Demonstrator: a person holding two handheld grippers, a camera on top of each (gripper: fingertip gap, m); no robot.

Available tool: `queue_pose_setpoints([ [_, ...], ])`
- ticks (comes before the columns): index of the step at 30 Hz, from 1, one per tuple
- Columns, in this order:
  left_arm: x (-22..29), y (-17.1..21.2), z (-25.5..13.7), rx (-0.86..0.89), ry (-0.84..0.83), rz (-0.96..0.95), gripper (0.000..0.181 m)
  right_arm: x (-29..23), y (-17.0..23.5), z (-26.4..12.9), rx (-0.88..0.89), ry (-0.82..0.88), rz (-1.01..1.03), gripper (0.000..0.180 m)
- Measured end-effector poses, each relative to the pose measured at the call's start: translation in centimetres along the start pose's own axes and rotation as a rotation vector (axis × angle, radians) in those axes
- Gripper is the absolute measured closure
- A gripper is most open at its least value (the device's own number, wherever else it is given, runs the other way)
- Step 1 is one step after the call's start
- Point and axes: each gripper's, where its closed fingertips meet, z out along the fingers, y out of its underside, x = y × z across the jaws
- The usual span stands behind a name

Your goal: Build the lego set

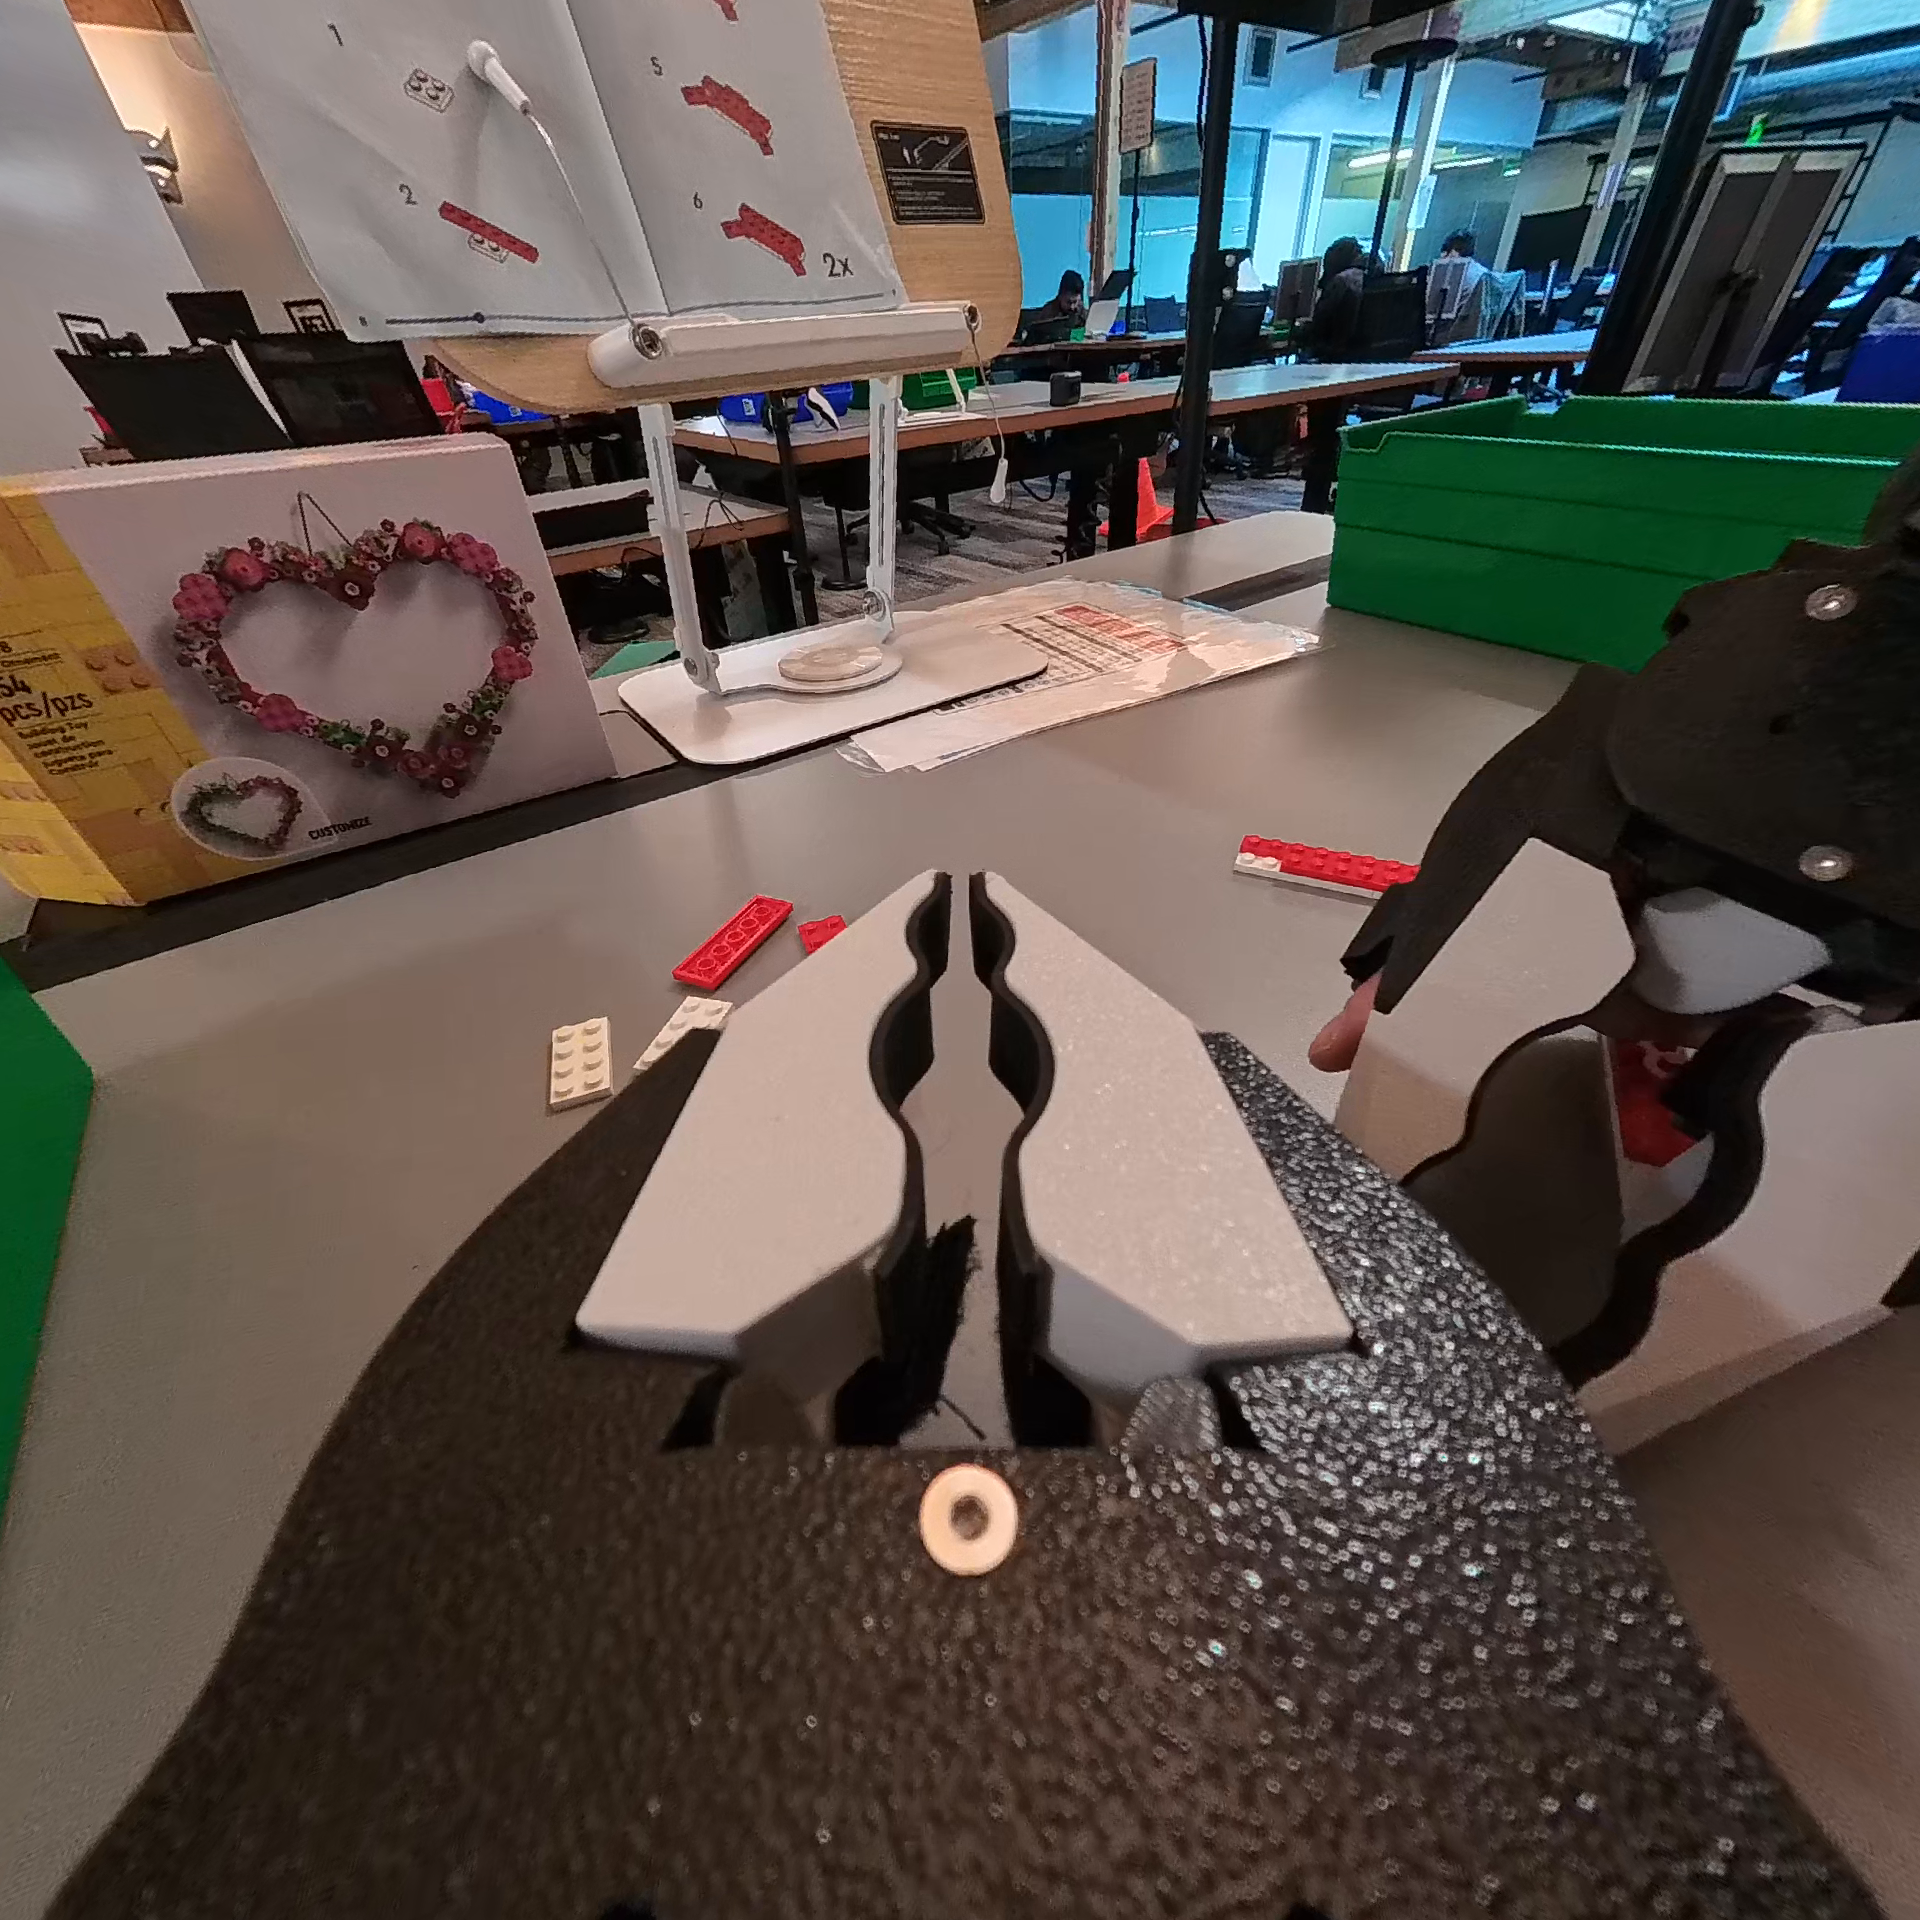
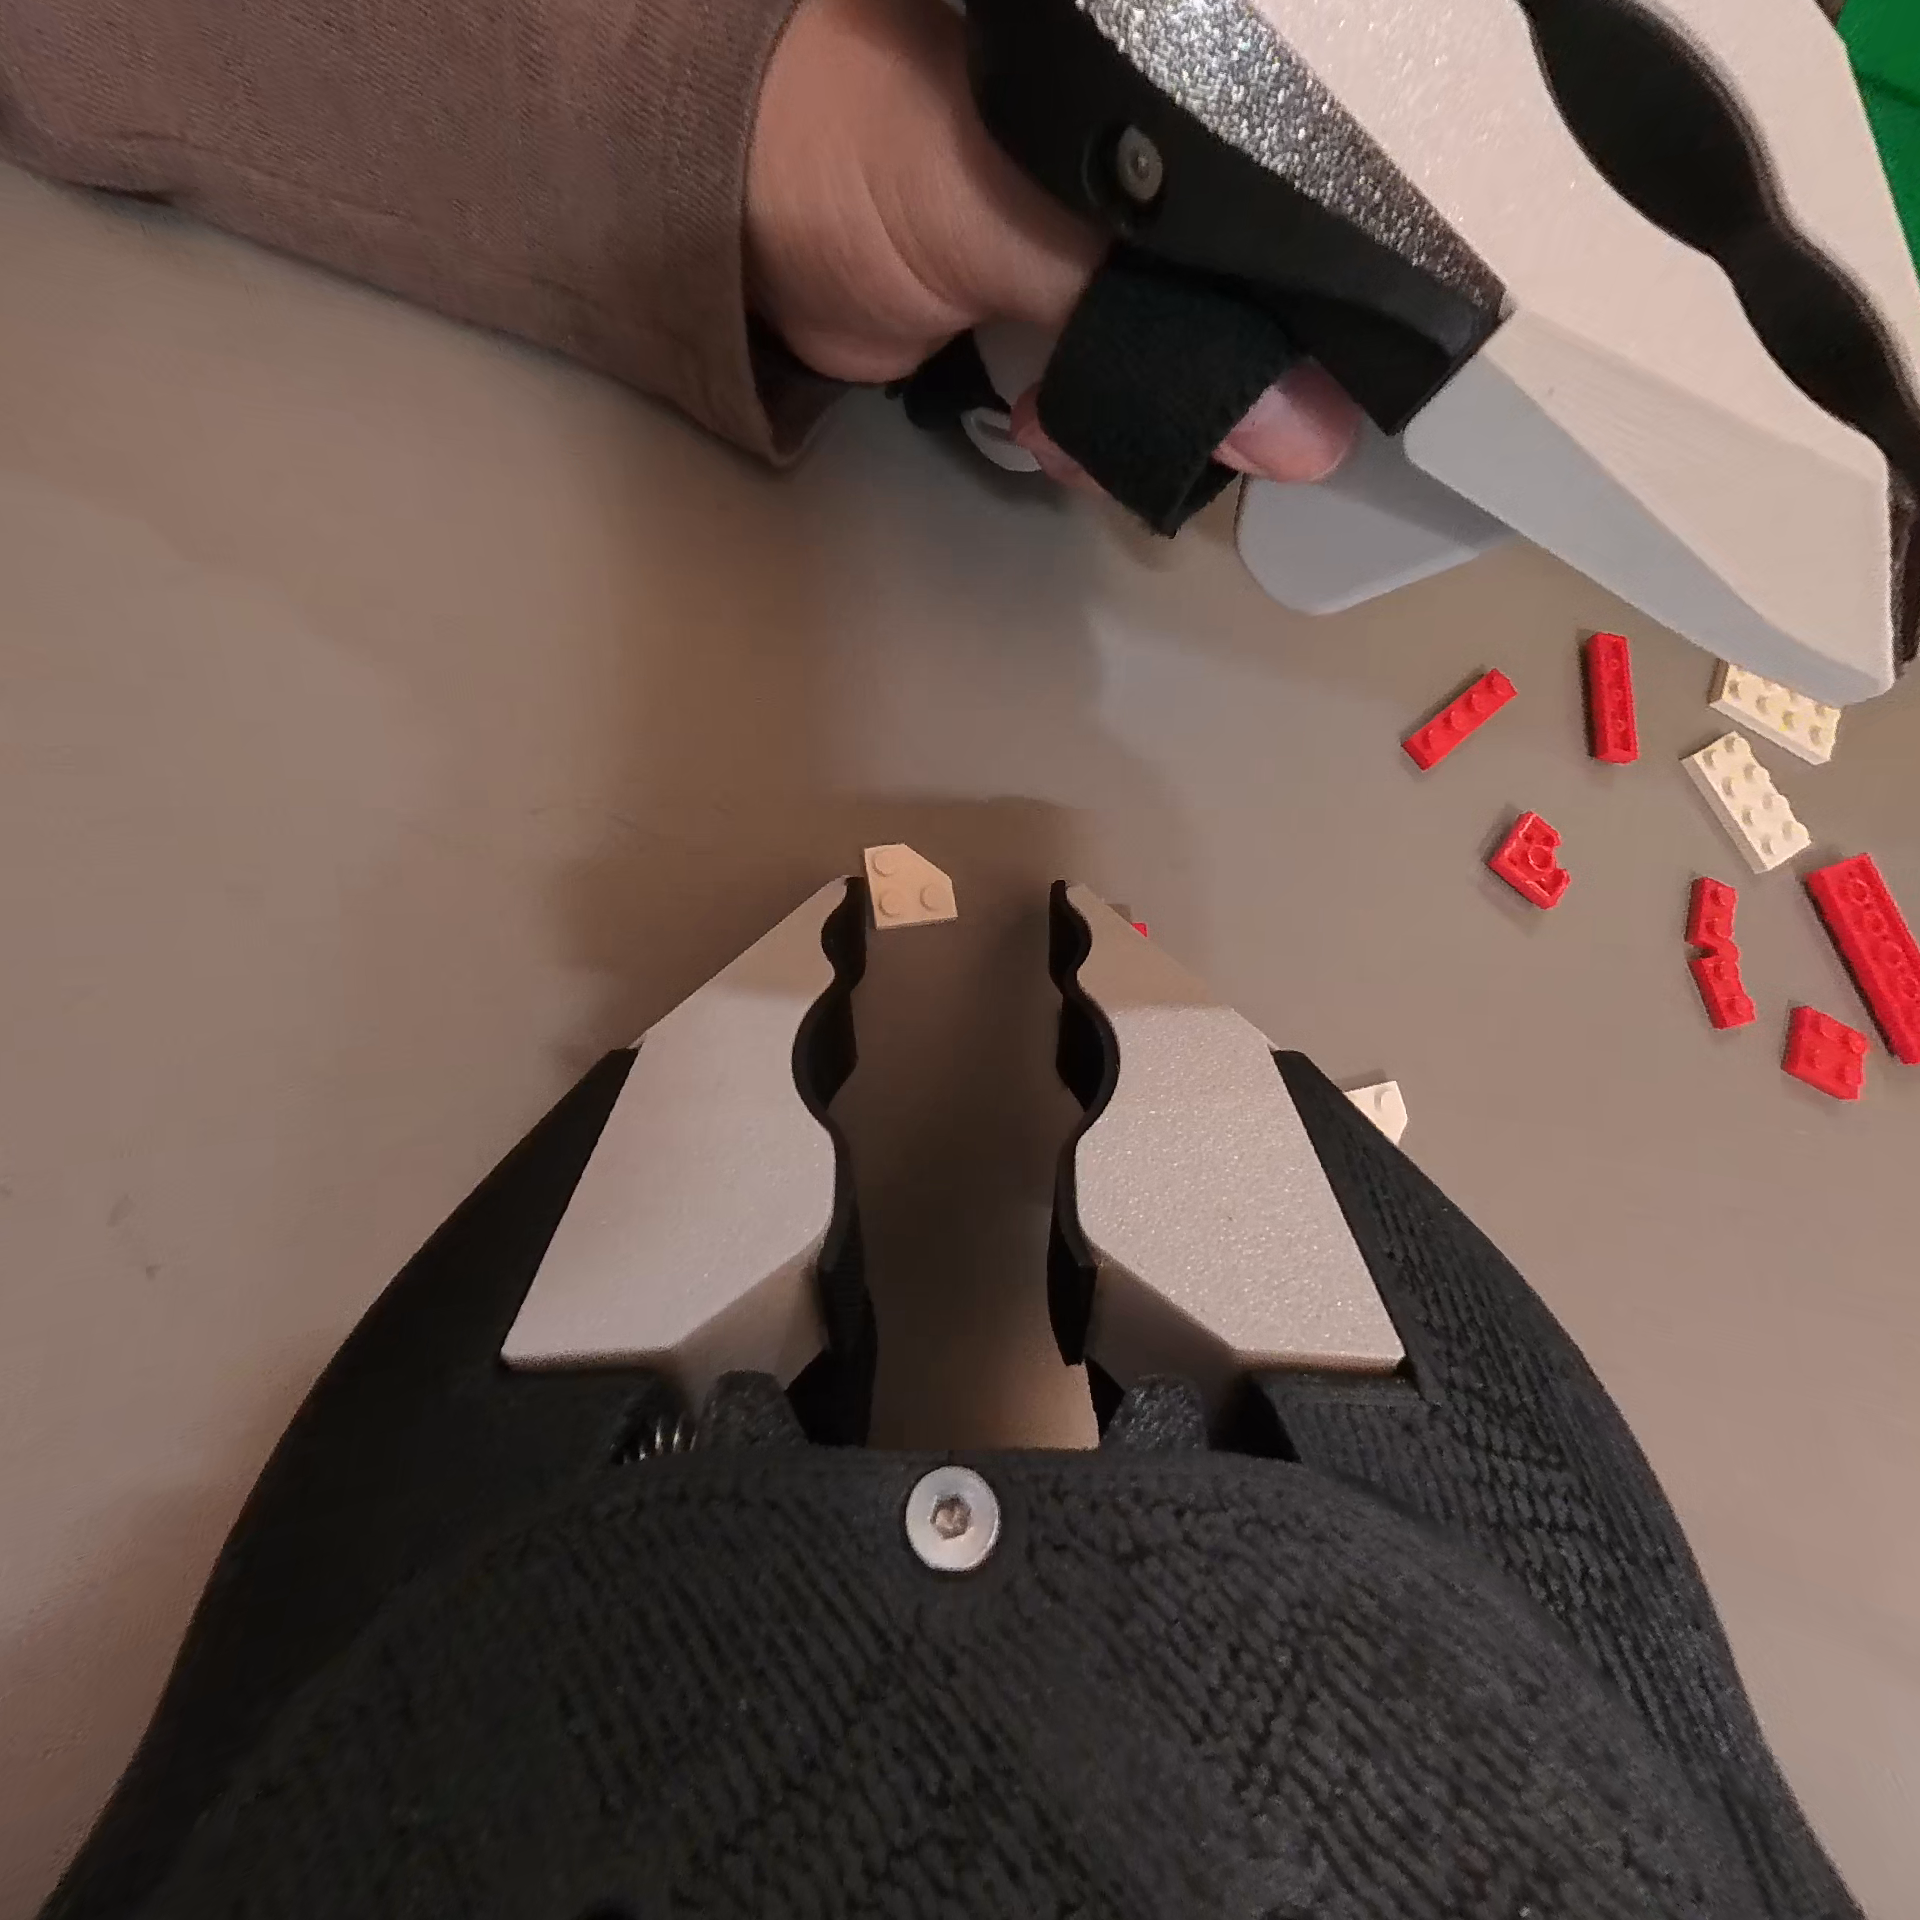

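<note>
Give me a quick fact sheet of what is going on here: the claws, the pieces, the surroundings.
left claw: shut, empty, above the grey table
right claw: open, pointing down at a small tan wedge plate by its tip
loose pieces: red flat plates and white studded plates scattered on the table
guide: paper instruction sheet on a white stand
nearby: white box with heart wreath picture, green plastic bins

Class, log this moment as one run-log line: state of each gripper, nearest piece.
left gripper: shut, empty | right gripper: open, over table | small tan plate: on table by right gripper's fingertip, ungrasped
</note>
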Motion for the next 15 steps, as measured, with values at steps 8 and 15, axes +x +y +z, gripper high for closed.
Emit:
queue_pose_setpoints([
  [8,-0.1,-0.1,0.0,0.004,-0.003,-0.001,0.180,0.0,-0.5,0.1,0.013,0.012,0.004,0.143],
  [15,0.0,-0.1,0.0,0.003,-0.002,0.000,0.180,0.3,-1.4,0.6,0.021,0.066,0.006,0.141],
])
